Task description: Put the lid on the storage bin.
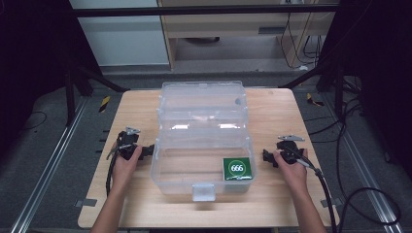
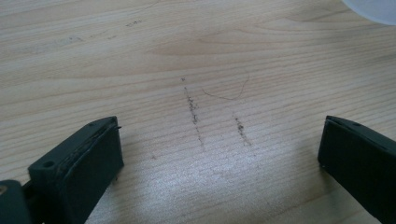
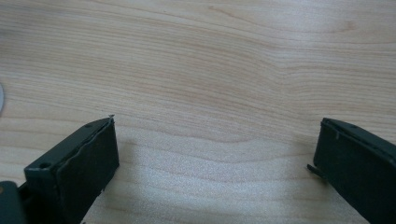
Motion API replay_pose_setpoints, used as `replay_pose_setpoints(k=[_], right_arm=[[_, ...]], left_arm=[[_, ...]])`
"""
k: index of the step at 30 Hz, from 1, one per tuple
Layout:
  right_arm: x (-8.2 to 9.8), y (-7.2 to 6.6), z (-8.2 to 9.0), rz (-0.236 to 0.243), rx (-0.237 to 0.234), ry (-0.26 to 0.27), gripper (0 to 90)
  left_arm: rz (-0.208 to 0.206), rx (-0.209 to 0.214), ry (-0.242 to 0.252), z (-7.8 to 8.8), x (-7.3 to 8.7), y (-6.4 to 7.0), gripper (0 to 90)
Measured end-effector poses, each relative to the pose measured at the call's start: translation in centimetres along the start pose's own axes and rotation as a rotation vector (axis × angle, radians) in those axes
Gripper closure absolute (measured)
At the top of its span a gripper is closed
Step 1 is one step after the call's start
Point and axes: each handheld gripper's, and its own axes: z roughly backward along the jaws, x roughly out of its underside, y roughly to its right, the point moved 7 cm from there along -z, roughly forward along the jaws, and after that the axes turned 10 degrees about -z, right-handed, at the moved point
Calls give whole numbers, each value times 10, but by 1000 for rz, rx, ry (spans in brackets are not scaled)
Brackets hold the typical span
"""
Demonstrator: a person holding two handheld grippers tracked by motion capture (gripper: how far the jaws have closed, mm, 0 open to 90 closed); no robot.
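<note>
A clear plastic storage box (image 1: 160, 170) stands open in the middle of the wooden table (image 1: 272, 208), its lid (image 1: 202, 104) tipped back. Inside, at the front right, lies a green packet (image 1: 237, 168) marked 666. My left gripper (image 1: 147, 150) rests on the table just left of the box. In the left gripper view the left gripper (image 2: 219, 140) is open, with bare wood between its jaws. My right gripper (image 1: 266, 156) rests just right of the box. The right gripper (image 3: 217, 140) is likewise open over bare wood in the right gripper view.
A white latch (image 1: 203, 192) hangs at the box's front wall. Dark pencil marks (image 2: 194, 114) streak the wood between the left jaws, and a corner of the box (image 2: 373, 9) shows at the top right. Cables (image 1: 335, 204) trail off the table's right side.
</note>
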Motion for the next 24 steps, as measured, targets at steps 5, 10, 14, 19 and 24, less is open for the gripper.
replay_pose_setpoints(k=[5,10,14,19,24], right_arm=[[0,0,0,0,0,0,5],[-8,2,7,132,27,3,100],[-29,-9,47,271,34,16,113],[-46,-24,81,395,-14,-9,177],[-68,-56,116,563,-57,-10,245]], left_arm=[[-18,22,-3,1,0,-1,0],[-93,60,15,12,3,-4,47],[-98,48,126,46,-8,-3,48],[-159,47,181,90,-18,7,54],[-286,87,184,142,-25,33,48]])
